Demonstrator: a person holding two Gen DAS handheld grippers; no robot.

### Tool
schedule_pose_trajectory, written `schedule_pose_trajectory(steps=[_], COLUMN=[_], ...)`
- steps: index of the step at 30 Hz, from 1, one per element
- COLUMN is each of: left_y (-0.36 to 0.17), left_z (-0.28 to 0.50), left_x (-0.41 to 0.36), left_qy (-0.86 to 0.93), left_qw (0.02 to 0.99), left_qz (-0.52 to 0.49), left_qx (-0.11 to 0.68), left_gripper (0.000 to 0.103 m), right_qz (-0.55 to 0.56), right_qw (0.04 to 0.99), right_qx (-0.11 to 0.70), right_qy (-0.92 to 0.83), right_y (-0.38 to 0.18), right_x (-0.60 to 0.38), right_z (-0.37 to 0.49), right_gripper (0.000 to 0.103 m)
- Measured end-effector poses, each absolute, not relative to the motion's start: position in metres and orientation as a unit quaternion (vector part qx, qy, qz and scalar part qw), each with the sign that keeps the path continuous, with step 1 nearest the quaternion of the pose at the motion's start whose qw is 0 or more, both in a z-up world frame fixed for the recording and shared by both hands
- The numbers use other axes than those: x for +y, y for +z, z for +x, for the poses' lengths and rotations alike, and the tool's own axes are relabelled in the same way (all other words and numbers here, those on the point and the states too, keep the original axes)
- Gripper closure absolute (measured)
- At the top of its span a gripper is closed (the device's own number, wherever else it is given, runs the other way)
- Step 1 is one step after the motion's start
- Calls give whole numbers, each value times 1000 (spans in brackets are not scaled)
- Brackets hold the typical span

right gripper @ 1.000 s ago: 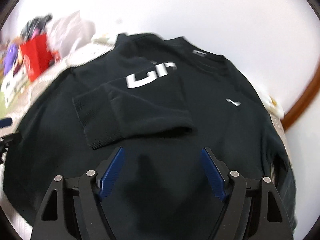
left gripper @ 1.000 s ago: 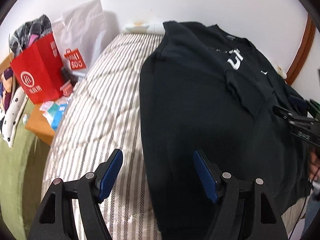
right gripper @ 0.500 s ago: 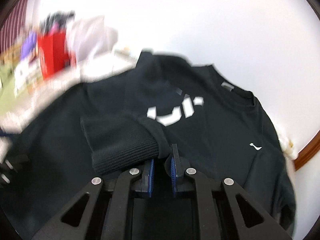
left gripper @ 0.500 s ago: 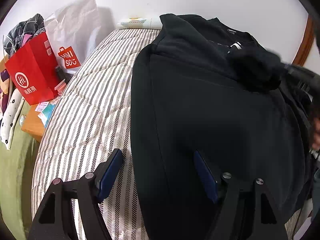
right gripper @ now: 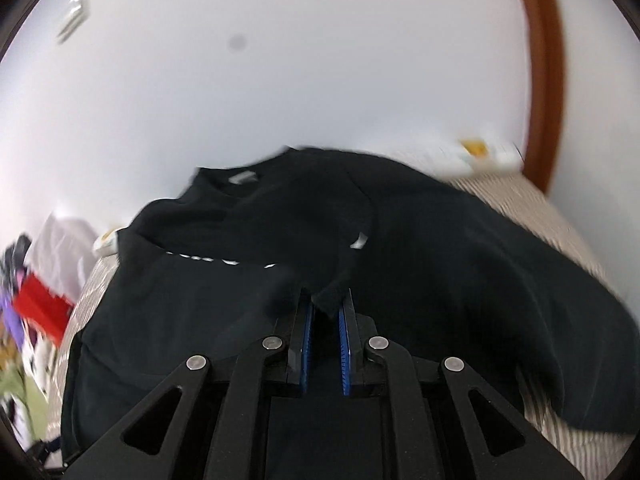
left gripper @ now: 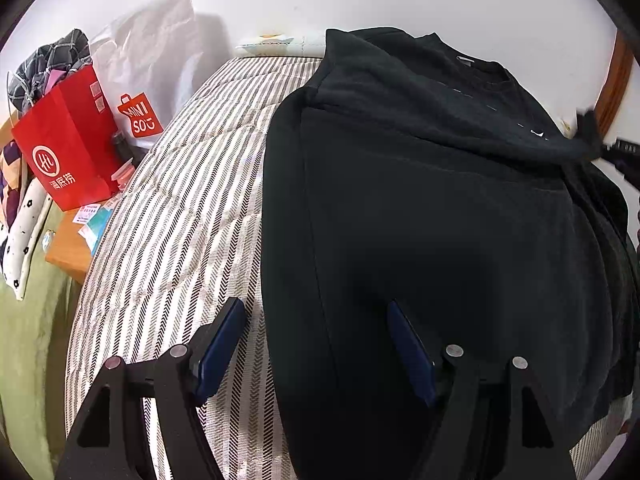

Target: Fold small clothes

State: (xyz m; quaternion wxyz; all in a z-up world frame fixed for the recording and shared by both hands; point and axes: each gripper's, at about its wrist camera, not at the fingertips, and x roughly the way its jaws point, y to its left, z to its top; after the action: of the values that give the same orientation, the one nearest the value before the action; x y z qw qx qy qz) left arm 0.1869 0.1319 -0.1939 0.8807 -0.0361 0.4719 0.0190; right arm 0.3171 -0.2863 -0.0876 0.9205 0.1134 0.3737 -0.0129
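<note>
A black sweatshirt [left gripper: 440,220] with white lettering lies spread on a striped bed [left gripper: 176,216]. My left gripper [left gripper: 316,344] is open over the sweatshirt's left hem edge and holds nothing. My right gripper [right gripper: 326,312] is shut on the sleeve cuff [right gripper: 330,298] and holds it up over the chest; the sweatshirt body [right gripper: 460,260] spreads beyond. In the left wrist view the right gripper [left gripper: 618,152] shows at the far right edge with the sleeve stretched toward it.
A red paper bag [left gripper: 68,144], a white Miniso bag [left gripper: 148,76] and a pile of clothes [left gripper: 44,68] stand left of the bed. A white wall lies behind. A wooden frame [right gripper: 544,80] curves at the right.
My right gripper closed on the folded sleeve cuff and pulled it rightward across the chest, unfolding the sleeve. The left gripper stayed open and drifted slightly over the hem.
</note>
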Motion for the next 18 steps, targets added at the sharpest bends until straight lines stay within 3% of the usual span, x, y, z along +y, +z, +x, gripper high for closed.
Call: schedule_pose_trajectory(steps=[4,13,18], left_y=[-194,-193,-188], left_z=[187,185,181], left_x=[132,133,135], left_qy=[19,17,16], left_qw=[880,879,877], left_qz=[-36,-41,-58], left_qx=[473,474,477], left_gripper=[31,31,31], right_qz=[140,73,60], right_qw=[901,903,897], right_qx=[411,417,431], right_qy=[-15,-80,-73], right_y=[-108,-110,-126], right_x=[-302,-321,-327], right_z=[316,280,288], right_gripper=[91,67,67])
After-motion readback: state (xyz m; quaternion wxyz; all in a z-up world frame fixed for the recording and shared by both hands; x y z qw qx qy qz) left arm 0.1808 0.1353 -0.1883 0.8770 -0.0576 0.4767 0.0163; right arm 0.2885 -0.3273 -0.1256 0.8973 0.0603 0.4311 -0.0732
